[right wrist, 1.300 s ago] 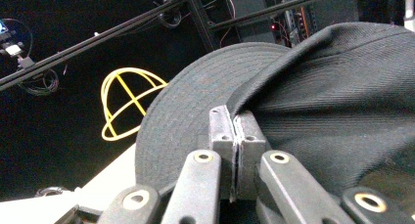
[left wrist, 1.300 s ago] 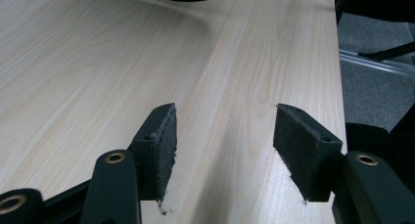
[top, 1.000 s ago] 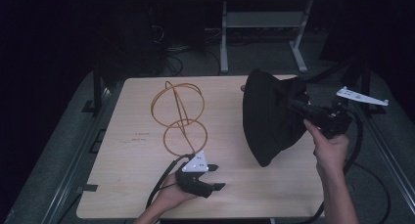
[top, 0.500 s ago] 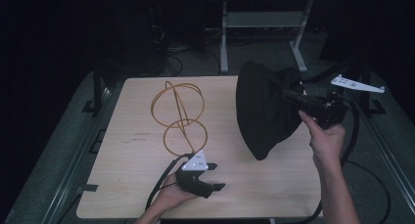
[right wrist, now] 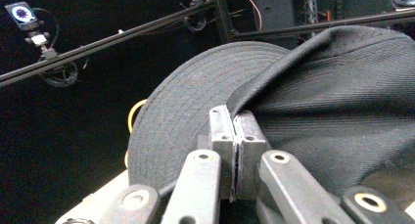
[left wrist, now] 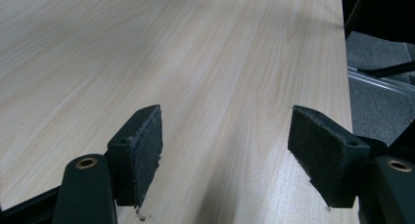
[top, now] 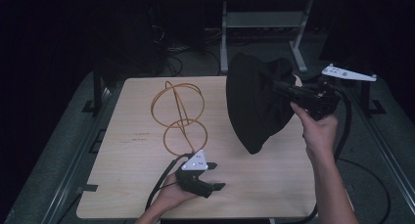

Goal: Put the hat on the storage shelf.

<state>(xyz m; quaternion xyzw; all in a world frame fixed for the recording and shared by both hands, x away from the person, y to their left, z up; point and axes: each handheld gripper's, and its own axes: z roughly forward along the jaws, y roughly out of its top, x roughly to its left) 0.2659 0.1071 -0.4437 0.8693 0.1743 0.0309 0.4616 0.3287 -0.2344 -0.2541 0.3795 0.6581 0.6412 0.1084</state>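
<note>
While resting idle by the near edge of the bench, running some risk even so with the left tongs: lying just beside the lower ring of the yellow wire frame, and quite possibly catching it with a jaw or the trailing cable on any careless sweep. Having just been opening, and now standing well apart over bare wood, gripping nothing.

Farther right, dangling the black cap over the bench's right part, seemingly clear of the wood, near the wire frame but apart from it. Judging by the hang, risking a swing of the loose crown into the rings on any quick move leftward. Pinching only a thin edge of fabric beside the brim with the right tongs, pressed fully together on it. Risking a slip there, and a drop onto the bench or past its right edge, if jerking or tilting.

Turning to pose: laying the left hand low at the bench's near edge, pointing its tongs rightward and roughly level. Reaching the right forearm up from the near right corner, lifting the right hand well clear of the bench, wrapping the handle and aiming the tongs leftward into the cap.
</note>
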